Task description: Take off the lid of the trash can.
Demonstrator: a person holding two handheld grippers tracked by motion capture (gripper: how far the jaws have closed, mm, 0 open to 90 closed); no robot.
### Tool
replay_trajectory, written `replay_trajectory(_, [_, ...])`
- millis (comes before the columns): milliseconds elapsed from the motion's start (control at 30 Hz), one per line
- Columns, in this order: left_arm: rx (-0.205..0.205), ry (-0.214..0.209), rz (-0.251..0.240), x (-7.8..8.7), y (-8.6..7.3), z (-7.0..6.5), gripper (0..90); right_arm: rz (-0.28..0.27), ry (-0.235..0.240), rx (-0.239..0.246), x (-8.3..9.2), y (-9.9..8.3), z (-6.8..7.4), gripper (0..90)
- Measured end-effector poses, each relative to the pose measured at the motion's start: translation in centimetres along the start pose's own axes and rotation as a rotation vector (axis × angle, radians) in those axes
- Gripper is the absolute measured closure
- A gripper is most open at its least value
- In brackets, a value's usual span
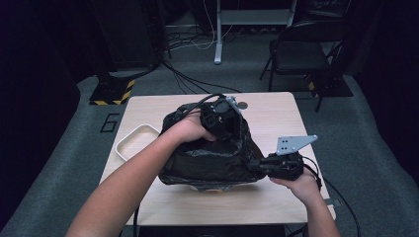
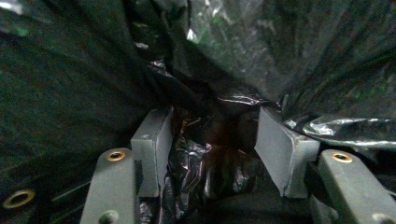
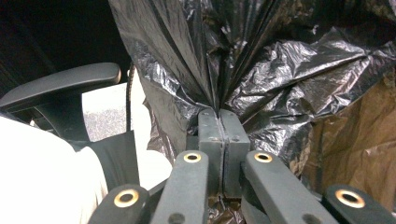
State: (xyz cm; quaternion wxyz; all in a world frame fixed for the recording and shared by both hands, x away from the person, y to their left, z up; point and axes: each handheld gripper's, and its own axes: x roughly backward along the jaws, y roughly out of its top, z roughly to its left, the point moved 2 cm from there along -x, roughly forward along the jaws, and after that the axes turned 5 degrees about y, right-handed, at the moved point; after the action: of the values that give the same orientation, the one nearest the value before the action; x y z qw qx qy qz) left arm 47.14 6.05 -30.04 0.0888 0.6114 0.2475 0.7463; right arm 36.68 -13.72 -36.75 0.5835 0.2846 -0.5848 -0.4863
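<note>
Black plastic bag (image 1: 212, 158): we see it at the centre of the high view, bulging and crumpled, resting on the wooden table (image 1: 276, 197).
Left gripper (image 1: 220, 118): we find it at the upper middle of the bag in the high view, pressed into the film.
Left gripper state: in the left gripper view we see the pads (image 2: 152, 149) standing apart with folds of bag film (image 2: 210, 158) between them; we cannot tell whether they press on it.
Right gripper (image 1: 254, 165): we find it at the bag's lower right edge in the high view.
Right gripper state: clenched; in the right gripper view the pads (image 3: 210, 140) meet on a pinched pleat of the bag (image 3: 280, 84).
White tray (image 1: 129, 145): we see it left of the bag, near the table's left edge.
</note>
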Motion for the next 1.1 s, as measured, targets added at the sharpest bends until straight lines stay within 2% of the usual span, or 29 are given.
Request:
replay_trajectory(167, [0.005,-0.031,0.027,-0.3,-0.1,-0.3,44.5,0.004,0.002,0.001,0.1,-0.1,-0.1,89.3])
replay_trajectory(233, [0.001,-0.026,0.032,-0.1,-0.1,-0.4,43.2,0.002,-0.01,-0.006,0.1,0.0,0.0,85.2])
replay_trajectory(267, [-0.002,-0.014,0.035,0.2,0.0,-0.4,43.2,0.005,-0.019,-0.007,0.1,0.0,0.0,80.8])
replay_trajectory(300, [-0.016,0.028,0.022,0.9,0.2,-0.6,43.4,0.004,-0.026,-0.011,0.1,0.0,-0.1,76.9])
replay_trajectory(333, [-0.049,0.078,0.009,1.7,0.4,-0.7,43.7,-0.001,-0.016,-0.019,0.0,0.0,-0.2,75.5])
replay_trajectory(400, [-0.064,0.091,-0.01,3.0,0.6,-0.9,44.3,-0.001,-0.015,-0.024,0.0,0.0,-0.2,73.8])
replay_trajectory(467, [-0.061,0.105,-0.021,4.6,0.6,-0.9,44.3,-0.004,-0.012,-0.026,0.0,0.0,-0.2,73.3])
replay_trajectory(500, [-0.051,0.104,-0.043,5.6,0.6,-1.0,44.3,-0.004,-0.014,-0.025,0.0,0.0,-0.2,73.3])
replay_trajectory(533, [-0.042,0.094,-0.063,6.1,0.6,-1.0,44.3,-0.004,-0.014,-0.024,0.0,0.0,-0.2,73.3])
replay_trajectory(600, [-0.015,0.029,-0.13,7.1,0.5,-1.5,44.4,-0.003,-0.014,-0.025,0.0,0.0,-0.2,73.3])
replay_trajectory(633, [-0.014,-0.023,-0.174,7.6,0.6,-1.8,44.3,-0.003,-0.014,-0.025,0.0,0.0,-0.2,73.4])
replay_trajectory(700, [-0.018,-0.08,-0.209,7.6,0.6,-2.7,44.2,-0.003,-0.016,-0.025,-0.1,0.0,-0.2,73.6])
replay_trajectory(767, [-0.054,-0.107,-0.201,7.1,0.5,-3.4,44.6,-0.003,-0.019,-0.024,-0.1,0.0,-0.1,74.0])
replay_trajectory(900, [-0.09,-0.121,-0.181,5.9,0.4,-4.2,48.6,-0.007,-0.028,-0.02,0.0,0.0,-0.1,78.0])
replay_trajectory(1033, [-0.078,-0.173,-0.191,4.9,0.2,-4.4,55.6,-0.005,-0.031,-0.022,0.0,0.0,-0.2,79.8])
replay_trajectory(1067, [-0.075,-0.186,-0.179,4.7,0.1,-4.3,57.2,-0.007,-0.033,-0.022,0.0,0.0,-0.2,80.3])
replay_trajectory(1100, [-0.08,-0.181,-0.167,4.5,0.0,-4.4,58.4,-0.008,-0.035,-0.023,0.0,0.0,-0.2,80.4])
